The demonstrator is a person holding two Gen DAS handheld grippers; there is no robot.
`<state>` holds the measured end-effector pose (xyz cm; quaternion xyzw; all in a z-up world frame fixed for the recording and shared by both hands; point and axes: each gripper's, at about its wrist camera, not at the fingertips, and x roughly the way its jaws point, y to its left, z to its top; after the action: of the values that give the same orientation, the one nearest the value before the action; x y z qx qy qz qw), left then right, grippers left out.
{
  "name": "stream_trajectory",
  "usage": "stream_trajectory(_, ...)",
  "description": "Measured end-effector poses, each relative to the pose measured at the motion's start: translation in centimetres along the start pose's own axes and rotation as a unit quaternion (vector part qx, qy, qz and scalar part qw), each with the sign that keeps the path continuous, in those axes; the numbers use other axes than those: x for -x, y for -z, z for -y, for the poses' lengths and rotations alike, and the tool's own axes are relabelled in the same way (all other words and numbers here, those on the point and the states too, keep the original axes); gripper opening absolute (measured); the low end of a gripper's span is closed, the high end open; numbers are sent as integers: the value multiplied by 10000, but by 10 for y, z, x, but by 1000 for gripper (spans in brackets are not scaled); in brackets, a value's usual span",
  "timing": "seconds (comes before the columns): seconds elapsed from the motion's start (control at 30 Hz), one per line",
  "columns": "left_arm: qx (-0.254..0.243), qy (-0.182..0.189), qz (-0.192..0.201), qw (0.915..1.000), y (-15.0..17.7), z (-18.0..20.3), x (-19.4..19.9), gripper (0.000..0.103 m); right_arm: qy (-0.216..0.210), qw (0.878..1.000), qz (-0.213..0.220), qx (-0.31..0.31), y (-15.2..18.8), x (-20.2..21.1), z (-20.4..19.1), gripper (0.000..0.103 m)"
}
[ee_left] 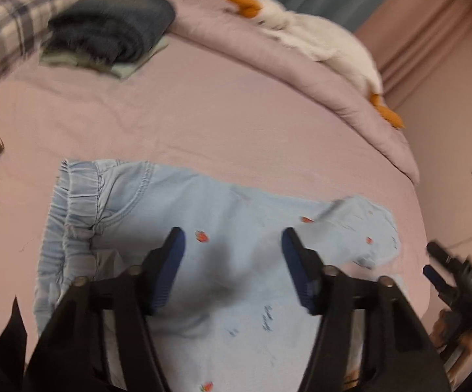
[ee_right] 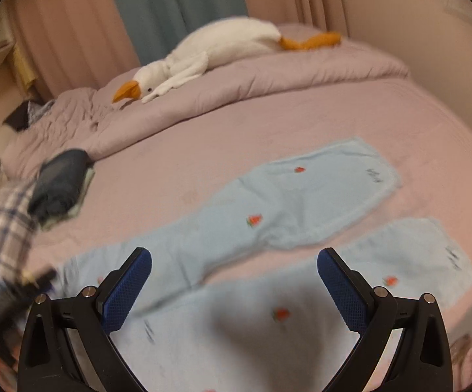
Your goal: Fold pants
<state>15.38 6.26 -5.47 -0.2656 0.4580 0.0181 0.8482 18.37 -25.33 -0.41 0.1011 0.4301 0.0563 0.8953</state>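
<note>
Both grippers [ee_left: 232,261] [ee_right: 234,281] agape — pants [ee_right: 268,222] flat.

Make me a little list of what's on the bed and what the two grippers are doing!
surface: pink bed sheet
pants: light blue pants with small strawberry prints, spread flat, the two legs apart, not yet folded
left gripper: left gripper open, over the pants near the waistband, holding nothing
right gripper: right gripper open, over the legs, holding nothing
toy: white goose plush lying on the rumpled quilt
other clothes: dark folded clothes in a pile, next to a plaid cloth
</note>
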Motion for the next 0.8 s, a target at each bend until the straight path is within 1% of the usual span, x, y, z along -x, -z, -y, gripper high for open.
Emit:
stream_trajectory(0.03, 99, -40, -88, 9999, -3, -6, -7, 47, -39, 9997, -173, -167, -14, -15, 3, 102)
stream_trajectory(0.07, 226, -80, -217, 9995, -5, -14, -17, 45, -3, 9989, -334, -318, -27, -31, 6, 102)
stream_trajectory(0.1, 304, -157, -343, 9988, -7, -20, -27, 40, 46, 9981, -442, -416, -39, -46, 7, 102)
stream_trajectory(0.13, 333, -232, -399, 9984, -8, -24, -32, 38, 114, 9974, -524, -478, -47, -59, 7, 102)
stream_trajectory(0.23, 405, -500, -496, 9967, -9, -37, -47, 38, 476, 9931, -801, -706, -72, -106, 9, 101)
stream_trajectory(0.3, 491, -676, -588, 9948, -7, -48, -55, 38, 716, 9884, -1034, -855, -82, -135, 13, 90)
stream_trajectory(0.33, 510, -716, -607, 9943, -4, -54, -58, 37, 832, 9853, -1147, -959, -86, -151, 15, 89)
stream_trajectory(0.37, 531, -725, -586, 9942, -1, -60, -59, 34, 906, 9832, -1225, -1011, -88, -165, 17, 88)
stream_trajectory(0.4, 563, -762, -522, 9941, 2, -64, -58, 19, 970, 9821, -1272, -997, -90, -176, 17, 88)
stream_trajectory(0.43, 608, -852, -442, 9935, 5, -70, -56, 5, 1128, 9798, -1342, -956, -91, -186, 18, 87)
stream_trajectory(0.47, 714, -908, -377, 9926, 8, -79, -52, 4, 1370, 9759, -1428, -919, -90, -194, 20, 87)
stream_trajectory(0.5, 819, -798, -362, 9928, 9, -84, -50, 4, 1734, 9686, -1530, -908, -87, -203, 26, 87)
stream_trajectory(0.53, 927, -653, -370, 9929, 9, -91, -49, 4, 1960, 9630, -1588, -952, -84, -207, 32, 87)
stream_trajectory(0.57, 1005, -551, -414, 9925, 8, -95, -48, 4, 2085, 9584, -1649, -1039, -80, -211, 40, 87)
stream_trajectory(0.6, 1038, -531, -444, 9922, 7, -96, -48, 4, 2032, 9570, -1716, -1155, -75, -215, 51, 87)
stream_trajectory(0.63, 1052, -548, -466, 9918, 6, -96, -48, 4, 1945, 9593, -1661, -1194, -74, -214, 56, 88)
stream_trajectory(0.67, 1033, -605, -485, 9916, 6, -94, -47, 3, 1938, 9609, -1567, -1204, -75, -211, 58, 88)
stream_trajectory(0.7, 986, -647, -503, 9917, 6, -89, -47, 3, 1992, 9603, -1549, -1193, -77, -210, 59, 86)
stream_trajectory(0.73, 962, -644, -527, 9919, 4, -83, -49, 10, 2062, 9595, -1528, -1165, -78, -209, 59, 82)
stream_trajectory(0.77, 945, -592, -558, 9922, 3, -79, -48, 16, 2150, 9596, -1461, -1081, -79, -208, 57, 73)
stream_trajectory(0.8, 961, -470, -592, 9925, 1, -75, -47, 28, 2245, 9607, -1358, -909, -79, -206, 52, 58)
